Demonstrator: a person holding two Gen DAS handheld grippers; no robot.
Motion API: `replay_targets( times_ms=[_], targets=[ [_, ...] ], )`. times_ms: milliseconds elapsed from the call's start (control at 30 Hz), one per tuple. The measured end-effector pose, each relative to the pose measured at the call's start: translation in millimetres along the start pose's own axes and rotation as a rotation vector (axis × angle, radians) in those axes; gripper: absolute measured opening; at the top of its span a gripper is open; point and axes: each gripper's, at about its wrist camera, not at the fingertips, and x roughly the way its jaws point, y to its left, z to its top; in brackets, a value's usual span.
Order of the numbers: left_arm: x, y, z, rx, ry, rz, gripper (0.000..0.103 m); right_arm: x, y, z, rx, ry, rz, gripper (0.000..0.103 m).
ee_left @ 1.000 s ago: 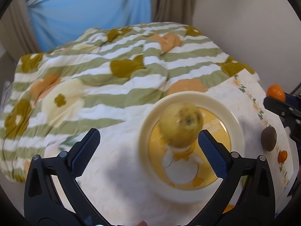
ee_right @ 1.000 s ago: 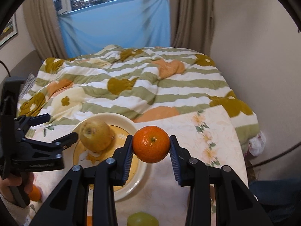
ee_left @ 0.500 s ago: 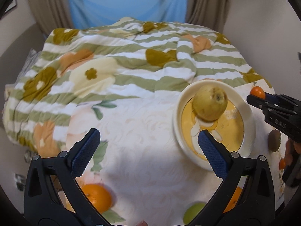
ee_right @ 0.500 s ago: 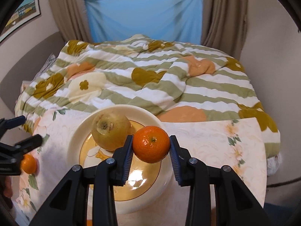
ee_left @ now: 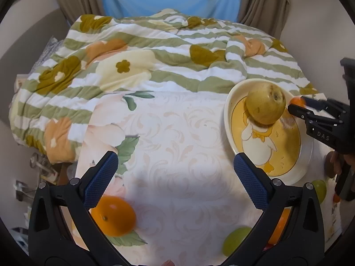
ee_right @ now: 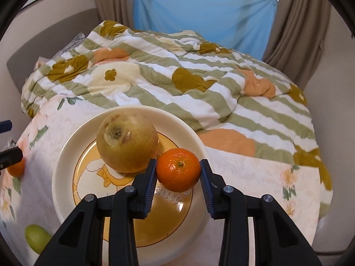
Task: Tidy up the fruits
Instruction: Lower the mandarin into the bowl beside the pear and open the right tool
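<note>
A cream plate (ee_right: pixel 64 166) with a yellow duck picture holds a big yellow-brown pear (ee_right: pixel 127 140). My right gripper (ee_right: pixel 178 166) hangs low over the plate's right half. A tangerine (ee_right: pixel 178 169) sits between its blue pads, which still touch its sides as the jaws start opening. The left wrist view shows the plate (ee_left: pixel 228 115) and pear (ee_left: pixel 266 103) at right, with that gripper (ee_left: pixel 298 106) beside the pear. My left gripper (ee_left: pixel 174 157) is open and holds nothing above the white tablecloth (ee_left: pixel 177 133). An orange (ee_left: pixel 113 216) lies by its left finger.
A green fruit (ee_left: pixel 236 240) and another orange (ee_left: pixel 281 226) lie near the front edge; a second green fruit (ee_left: pixel 319 188) sits right of the plate. A striped flowered quilt (ee_left: pixel 155 62) covers the bed behind the table. A wall stands close on the right.
My left gripper has drawn away to the left of the plate, leaving the pear on it. The right gripper has come down over the plate with the tangerine.
</note>
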Motion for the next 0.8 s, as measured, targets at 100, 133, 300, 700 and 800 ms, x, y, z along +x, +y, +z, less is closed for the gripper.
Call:
replay_targets(
  times_ms=[100, 133, 300, 700, 800],
  targets=[
    [1, -1, -2, -0.005, 0.008, 0.006, 0.103, -3, -2, 2, -0.007, -0.012, 0.014, 0.070],
    [0, -1, -3, -0.009, 0.008, 0.007, 0.103, -3, -3, 2, -0.007, -0.013, 0.017, 0.080],
    [-5, 1, -4, -0.029, 0.009, 0.021, 0.103, -11, -9, 1, 0.015, -0.030, 0.029, 0.103],
    [-56, -1, -4, -0.052, -0.066, 0.055, 0.103, -62, -18, 6, 0.057, -0.071, 0.009, 0.103],
    [-75, 3, -6, -0.063, -0.094, 0.058, 0.103, -85, -14, 6, 0.059, -0.086, 0.006, 0.103]
  ],
)
